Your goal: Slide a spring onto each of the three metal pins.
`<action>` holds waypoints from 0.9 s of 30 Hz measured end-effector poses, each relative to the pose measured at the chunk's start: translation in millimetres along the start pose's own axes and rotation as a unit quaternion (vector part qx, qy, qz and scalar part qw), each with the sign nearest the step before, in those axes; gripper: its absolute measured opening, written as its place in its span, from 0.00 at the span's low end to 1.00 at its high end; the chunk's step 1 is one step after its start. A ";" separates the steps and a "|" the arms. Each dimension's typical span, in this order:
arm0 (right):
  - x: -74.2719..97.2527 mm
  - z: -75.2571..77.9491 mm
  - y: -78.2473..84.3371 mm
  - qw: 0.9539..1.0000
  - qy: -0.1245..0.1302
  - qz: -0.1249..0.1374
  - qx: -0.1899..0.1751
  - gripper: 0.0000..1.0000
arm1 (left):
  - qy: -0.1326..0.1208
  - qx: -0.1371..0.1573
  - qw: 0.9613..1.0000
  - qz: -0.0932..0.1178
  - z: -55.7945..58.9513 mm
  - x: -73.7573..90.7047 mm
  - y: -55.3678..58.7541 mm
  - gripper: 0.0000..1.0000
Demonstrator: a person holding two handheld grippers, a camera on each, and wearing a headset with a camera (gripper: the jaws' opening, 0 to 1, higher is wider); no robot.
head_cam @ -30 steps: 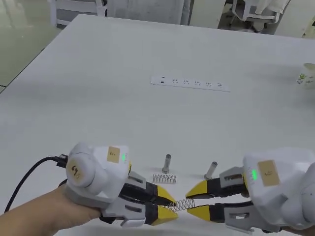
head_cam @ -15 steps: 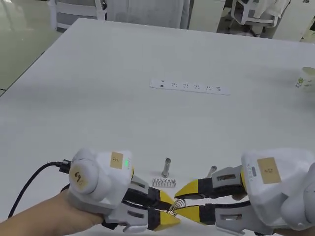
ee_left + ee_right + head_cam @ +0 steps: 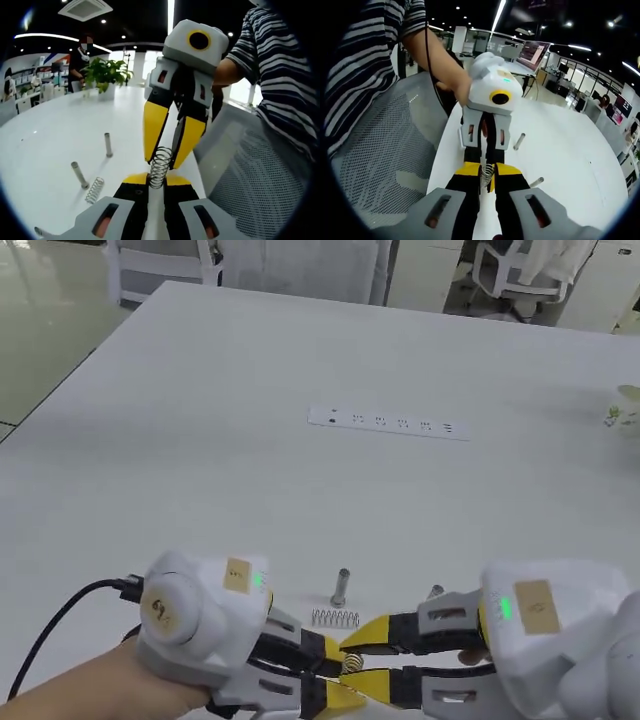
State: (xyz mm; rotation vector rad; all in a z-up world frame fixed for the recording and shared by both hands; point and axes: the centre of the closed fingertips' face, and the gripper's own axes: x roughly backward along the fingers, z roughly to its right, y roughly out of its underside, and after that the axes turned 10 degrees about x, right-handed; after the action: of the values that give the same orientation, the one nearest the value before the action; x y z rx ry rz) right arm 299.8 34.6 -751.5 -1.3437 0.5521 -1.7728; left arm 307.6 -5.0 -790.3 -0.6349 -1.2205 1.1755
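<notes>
Can make out only the tip of one pin (image 3: 436, 592) behind the right gripper (image 3: 349, 664) in the head view, only part of the spring (image 3: 352, 661) between the yellow jaws, and cannot tell whether the right jaws pinch it.

A wide white matte workbench (image 3: 200, 390) carries a white oblong power strip (image 3: 387, 423) toward its far middle. Glossy grey-green floor (image 3: 40, 330) lies left; white chairs (image 3: 512, 268) stand beyond the far edge.
</notes>
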 end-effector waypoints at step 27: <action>0.2 7.2 -4.9 1.000 0.013 -0.003 0.022 0.07 | -0.032 0.050 0.998 0.025 -8.4 11.5 1.1 0.13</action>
State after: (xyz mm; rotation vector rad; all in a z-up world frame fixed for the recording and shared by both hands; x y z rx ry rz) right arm 304.8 38.1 -745.3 -1.2957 0.5201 -1.7994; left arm 314.2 7.6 -789.4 -0.5601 -1.1961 1.2996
